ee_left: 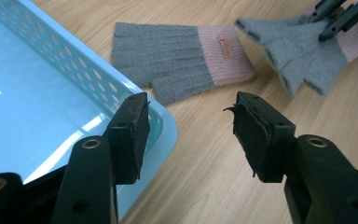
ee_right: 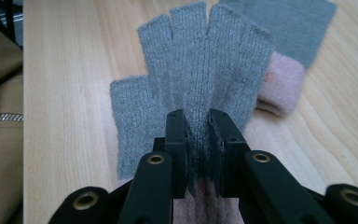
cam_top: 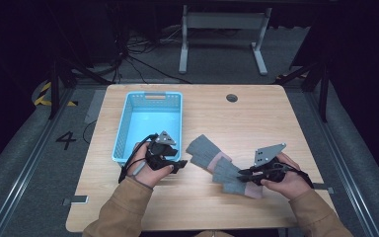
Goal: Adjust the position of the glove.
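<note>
Two grey fingerless gloves with pink cuffs lie on the wooden table. The nearer glove (cam_top: 233, 180) (ee_right: 200, 70) is pinched in the knit just above its cuff by my right gripper (cam_top: 243, 174) (ee_right: 198, 126), jaws shut on the fabric, which bunches up between them. The other glove (cam_top: 205, 152) (ee_left: 182, 58) lies flat beside it, partly under it. My left gripper (cam_top: 180, 164) (ee_left: 191, 126) stands open and holds nothing, over the near right corner of the light blue basket (cam_top: 120, 133) (ee_left: 98, 74). In the left gripper view the right gripper (ee_left: 338, 16) sits on the held glove (ee_left: 303, 51).
The blue basket holds nothing and stands at the table's left. A round cable hole (cam_top: 231, 98) sits at the far edge. A tan sleeve (ee_right: 0, 93) is close on the right gripper's left. Bare table (cam_top: 256, 123) lies behind the gloves.
</note>
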The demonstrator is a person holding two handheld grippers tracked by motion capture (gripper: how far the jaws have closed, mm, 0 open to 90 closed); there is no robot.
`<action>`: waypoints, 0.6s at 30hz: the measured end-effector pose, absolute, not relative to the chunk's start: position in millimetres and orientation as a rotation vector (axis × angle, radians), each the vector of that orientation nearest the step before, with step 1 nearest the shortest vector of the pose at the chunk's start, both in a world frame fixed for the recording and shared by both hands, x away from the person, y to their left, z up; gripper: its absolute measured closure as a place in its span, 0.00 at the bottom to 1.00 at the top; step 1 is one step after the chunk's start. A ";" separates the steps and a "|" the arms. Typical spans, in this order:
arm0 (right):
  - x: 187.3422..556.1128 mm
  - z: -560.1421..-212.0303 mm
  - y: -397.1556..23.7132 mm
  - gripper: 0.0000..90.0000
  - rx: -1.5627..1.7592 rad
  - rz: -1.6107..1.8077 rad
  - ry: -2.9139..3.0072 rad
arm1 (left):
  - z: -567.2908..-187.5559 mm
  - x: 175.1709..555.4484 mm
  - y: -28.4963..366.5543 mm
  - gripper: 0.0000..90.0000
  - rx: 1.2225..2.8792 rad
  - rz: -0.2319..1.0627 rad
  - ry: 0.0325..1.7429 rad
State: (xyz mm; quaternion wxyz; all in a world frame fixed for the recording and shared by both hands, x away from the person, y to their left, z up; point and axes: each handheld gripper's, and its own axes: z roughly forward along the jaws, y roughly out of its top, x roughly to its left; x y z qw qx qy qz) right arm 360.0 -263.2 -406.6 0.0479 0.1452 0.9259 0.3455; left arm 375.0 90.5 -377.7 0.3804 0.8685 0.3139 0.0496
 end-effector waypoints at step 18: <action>356.2 -422.7 -247.0 0.88 0.249 0.985 2.926 | -379.9 376.1 88.5 0.52 2.228 0.119 0.799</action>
